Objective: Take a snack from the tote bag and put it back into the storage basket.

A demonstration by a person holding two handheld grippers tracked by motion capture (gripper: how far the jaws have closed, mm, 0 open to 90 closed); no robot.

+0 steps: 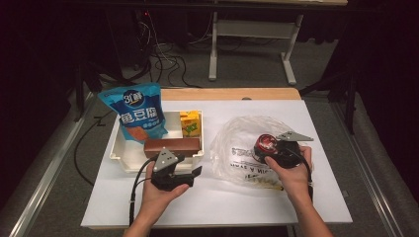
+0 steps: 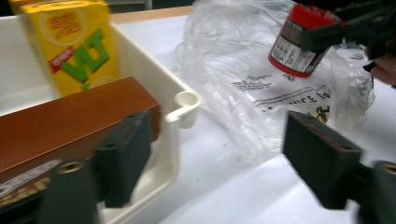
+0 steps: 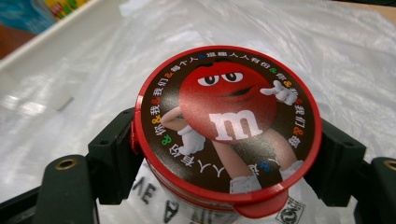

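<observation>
Here the right gripper (image 3: 224,158) fingers pinch a round red candy tub (image 3: 227,126) over the crinkly clear bag (image 3: 327,51); the left gripper (image 2: 229,161) fingers are spread, empty.

red-lidded candy tub (image 3: 227,126) tilted over clear bag (image 1: 237,143)

The candy tub (image 3: 227,126) has a glossy printed lid; beneath it lies a thin, crinkled clear plastic bag (image 1: 237,143). The tray (image 1: 121,153) is smooth cream plastic, the desk (image 1: 222,197) matt white.
</observation>
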